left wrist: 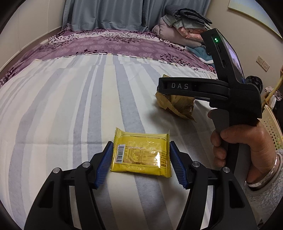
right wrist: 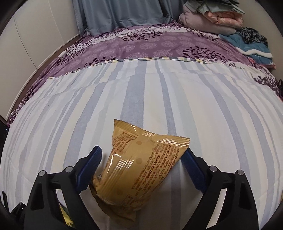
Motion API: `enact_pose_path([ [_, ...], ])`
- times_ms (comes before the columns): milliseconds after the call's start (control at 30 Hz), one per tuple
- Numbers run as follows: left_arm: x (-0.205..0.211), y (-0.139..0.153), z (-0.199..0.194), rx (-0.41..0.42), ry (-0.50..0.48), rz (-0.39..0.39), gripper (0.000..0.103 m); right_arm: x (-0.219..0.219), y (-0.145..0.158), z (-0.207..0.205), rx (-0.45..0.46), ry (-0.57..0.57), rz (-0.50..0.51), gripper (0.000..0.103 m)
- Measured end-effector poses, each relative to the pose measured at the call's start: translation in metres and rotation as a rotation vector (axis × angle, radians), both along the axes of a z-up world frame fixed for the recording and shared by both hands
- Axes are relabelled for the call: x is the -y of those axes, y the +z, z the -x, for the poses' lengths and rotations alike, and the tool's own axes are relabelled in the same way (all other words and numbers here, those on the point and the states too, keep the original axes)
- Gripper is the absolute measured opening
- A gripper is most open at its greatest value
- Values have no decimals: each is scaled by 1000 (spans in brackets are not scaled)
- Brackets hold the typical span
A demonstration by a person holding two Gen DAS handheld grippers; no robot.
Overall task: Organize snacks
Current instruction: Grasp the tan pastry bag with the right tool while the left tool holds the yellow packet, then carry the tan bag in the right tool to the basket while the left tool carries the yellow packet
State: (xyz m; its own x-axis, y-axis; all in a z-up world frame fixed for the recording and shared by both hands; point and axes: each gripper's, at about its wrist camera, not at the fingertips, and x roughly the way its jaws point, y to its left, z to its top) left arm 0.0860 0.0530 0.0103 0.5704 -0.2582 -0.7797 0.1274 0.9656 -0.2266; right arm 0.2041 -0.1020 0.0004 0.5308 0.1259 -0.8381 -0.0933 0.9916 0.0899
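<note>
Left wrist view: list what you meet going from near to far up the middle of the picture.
left gripper → yellow snack packet → striped sheet → purple floral bedspread → blue-grey curtain.

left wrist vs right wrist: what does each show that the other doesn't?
Left wrist only: the bright yellow foil snack packet between the left gripper pads, a hand on the right gripper's black handle, and a cream perforated basket at the right edge.

Right wrist only: the printed back of the tan crinkle-edged snack bag between the right gripper pads.

Both: the striped bed sheet, purple floral bedspread, blue curtain, and that tan bag.
</note>
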Motion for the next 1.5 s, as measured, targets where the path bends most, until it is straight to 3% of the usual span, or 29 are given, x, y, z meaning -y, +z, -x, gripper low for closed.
enact_pose_path([
  [300,0,0,0,0,0,-2,64,-8,2,7,20,56,41,72],
  [733,-1,0,0,0,0,-4,64,-10,1,8,29,73,54,70],
  [900,-1,0,0,4,10,-7,64,-11,4,13,33,97,59,54],
  [1500,7,12,20,17,4,-19,64,24,19,57,53,75,65,46],
])
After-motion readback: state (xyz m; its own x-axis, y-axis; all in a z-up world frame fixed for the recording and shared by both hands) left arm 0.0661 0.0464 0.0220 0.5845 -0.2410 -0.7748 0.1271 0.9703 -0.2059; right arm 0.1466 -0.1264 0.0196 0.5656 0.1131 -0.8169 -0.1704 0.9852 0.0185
